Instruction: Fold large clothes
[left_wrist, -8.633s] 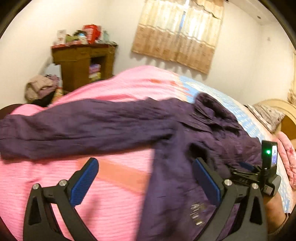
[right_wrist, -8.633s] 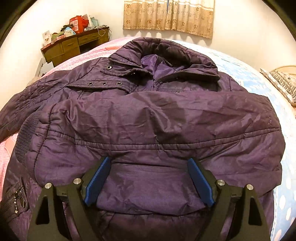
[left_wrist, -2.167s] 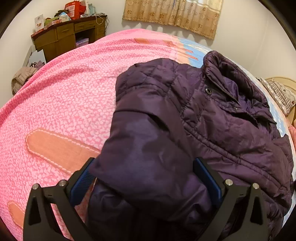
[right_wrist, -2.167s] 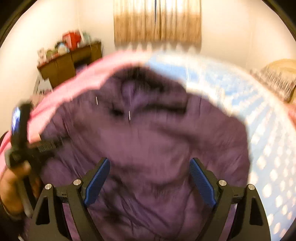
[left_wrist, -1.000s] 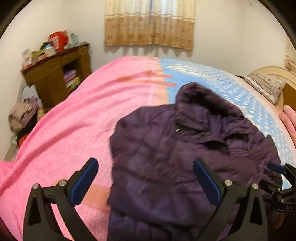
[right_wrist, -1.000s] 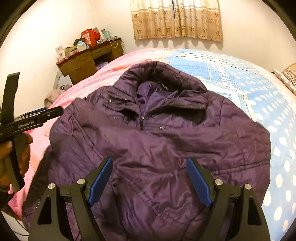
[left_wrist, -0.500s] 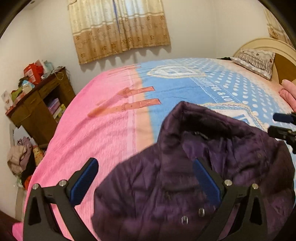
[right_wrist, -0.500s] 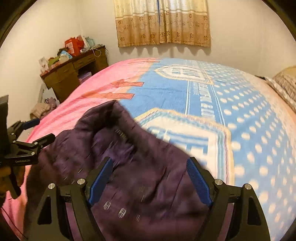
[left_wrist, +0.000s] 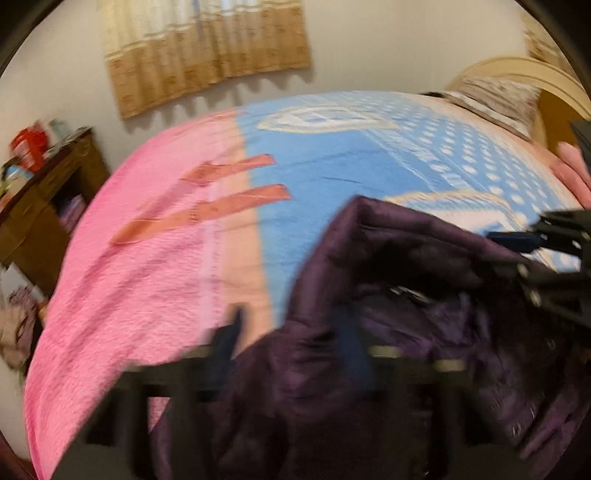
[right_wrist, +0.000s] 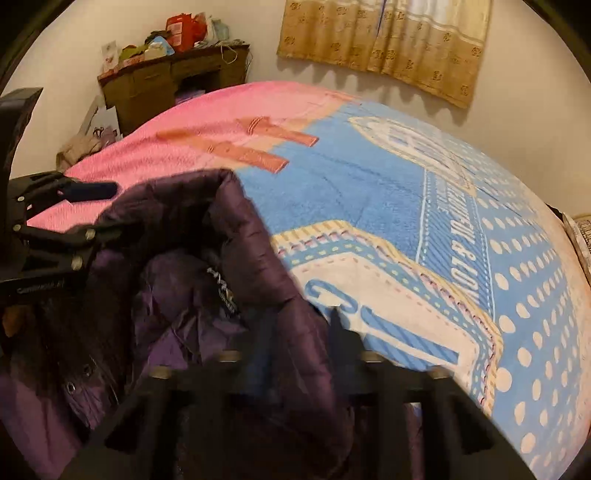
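A dark purple padded jacket (left_wrist: 388, 236) lies bunched at the near edge of the pink and blue bedcover (left_wrist: 147, 277), collar end raised, lighter lining (right_wrist: 177, 288) showing. My left gripper (left_wrist: 290, 339) is blurred, its jaws closing with the jacket's left shoulder fabric packed between the pads. My right gripper (right_wrist: 299, 336) is also closing, pinching the jacket's right edge (right_wrist: 258, 240). In the right wrist view the left gripper's fingers (right_wrist: 92, 190) show at the far left, over the fabric. The right gripper's fingers (left_wrist: 513, 238) show at the right in the left wrist view.
A wooden desk (right_wrist: 173, 85) with clutter stands by the far wall, with a heap of clothes (right_wrist: 81, 147) on the floor beside it. A curtain (right_wrist: 388, 37) hangs behind the bed. A pillow (left_wrist: 498, 96) and headboard (left_wrist: 524, 68) lie at the right.
Both grippers have moved across the jacket toward its collar end, and their jaws have gone from wide apart to narrow on the fabric. The jacket's top is now bunched and raised.
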